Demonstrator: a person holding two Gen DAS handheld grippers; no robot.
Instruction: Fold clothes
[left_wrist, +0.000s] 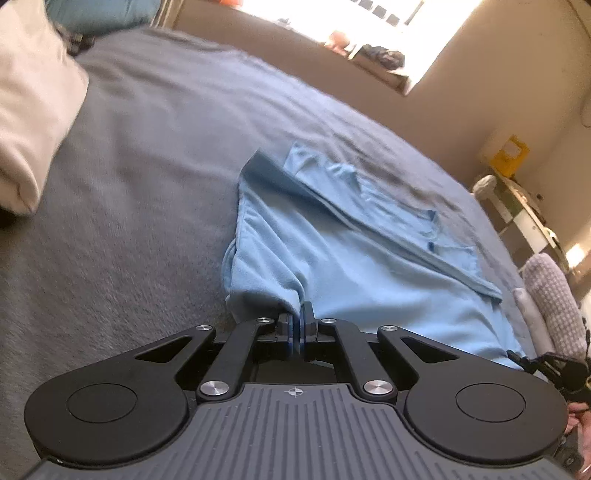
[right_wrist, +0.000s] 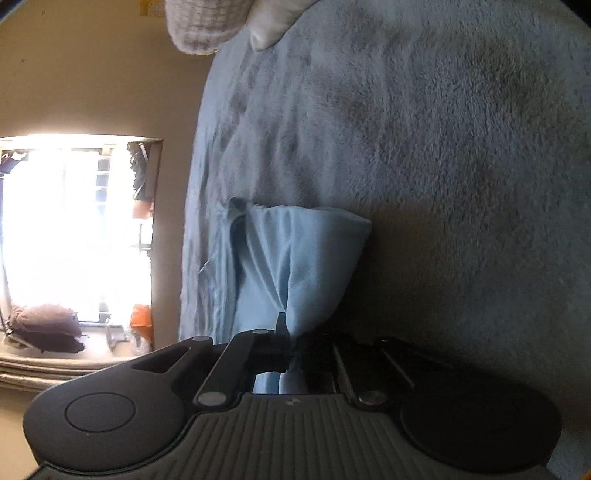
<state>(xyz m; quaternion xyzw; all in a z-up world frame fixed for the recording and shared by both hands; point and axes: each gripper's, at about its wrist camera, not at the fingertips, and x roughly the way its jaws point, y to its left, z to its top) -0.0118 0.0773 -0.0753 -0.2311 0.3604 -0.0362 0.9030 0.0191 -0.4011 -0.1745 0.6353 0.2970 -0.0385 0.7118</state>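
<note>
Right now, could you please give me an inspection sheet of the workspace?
Surface: grey fleece blanket over a bed.
Job's things: light blue shirt, partly folded, collar end farthest from the grippers.
Clutter: cream pillow at the blanket's edge; knitted cushion past the shirt.
Grippers: left gripper jaws shut on the shirt's near edge; right gripper jaws shut on a bunched fold of it.
Cables: nothing seen.
Surroundings: bright window, beige wall, cluttered shelf.
</note>
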